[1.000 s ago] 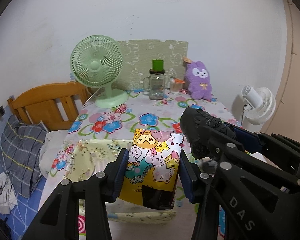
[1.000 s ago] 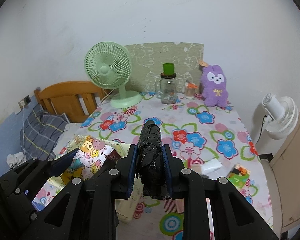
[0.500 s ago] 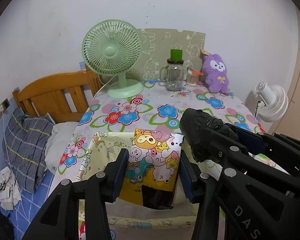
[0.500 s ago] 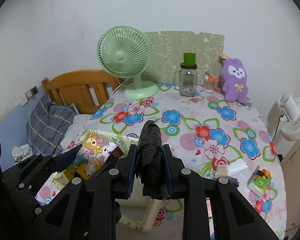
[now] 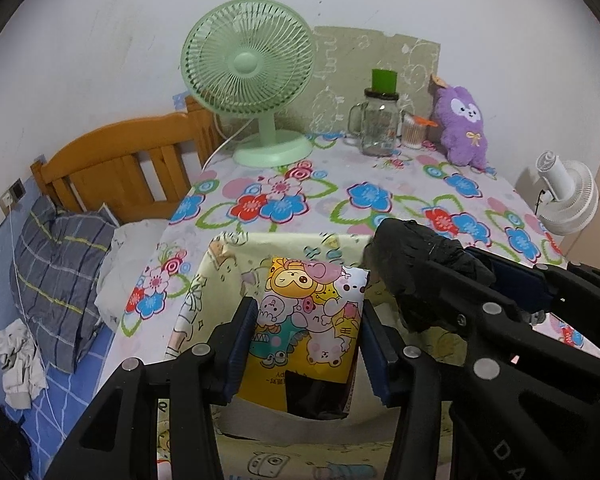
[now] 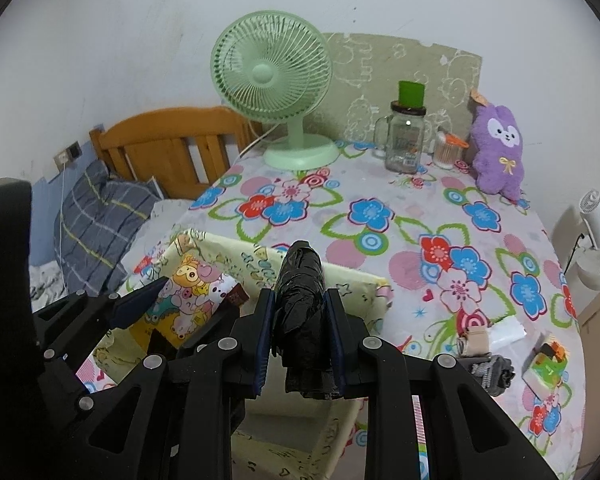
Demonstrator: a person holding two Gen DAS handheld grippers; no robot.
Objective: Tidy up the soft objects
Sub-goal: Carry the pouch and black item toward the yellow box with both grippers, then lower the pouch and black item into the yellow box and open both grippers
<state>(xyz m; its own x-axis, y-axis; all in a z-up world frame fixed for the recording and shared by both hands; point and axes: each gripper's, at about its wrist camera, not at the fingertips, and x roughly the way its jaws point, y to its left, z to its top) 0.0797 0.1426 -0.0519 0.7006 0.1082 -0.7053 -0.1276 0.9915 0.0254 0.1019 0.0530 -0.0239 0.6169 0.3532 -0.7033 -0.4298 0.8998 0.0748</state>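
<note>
At the lower centre of both wrist views sits a pale yellow fabric storage box with cartoon prints (image 6: 342, 280), open-topped, near the front left corner of the table (image 5: 400, 184), which is covered in a flowered cloth. The left claw (image 5: 306, 344) grasps a flat pack printed with bright cartoon animals (image 5: 310, 320) between its blue pads; its jaws have just been opening a little, yet the pack is still between them, held over the box's open mouth. The right claw (image 6: 300, 336) is clenched on a crumpled black plastic bundle (image 6: 302, 312), also above the box, just to the right of the pack. The box's inside is mostly hidden by the claws and their loads, so what lies in it cannot be told. Its far wall stands upright, with bare flowered cloth beyond. At the upper part of the frame, along the wall, stand a mint-green desk fan (image 6: 276, 80), a glass mug-jar with a green cap (image 6: 406, 136), a small clear tub of cotton swabs (image 6: 446, 154) and a purple plush rabbit (image 6: 498, 152). In the right view's lower right lie rolled socks (image 6: 490, 368) and small packets near the table's right edge. Left of the table is a bed with a wooden headboard (image 5: 116, 176).
</note>
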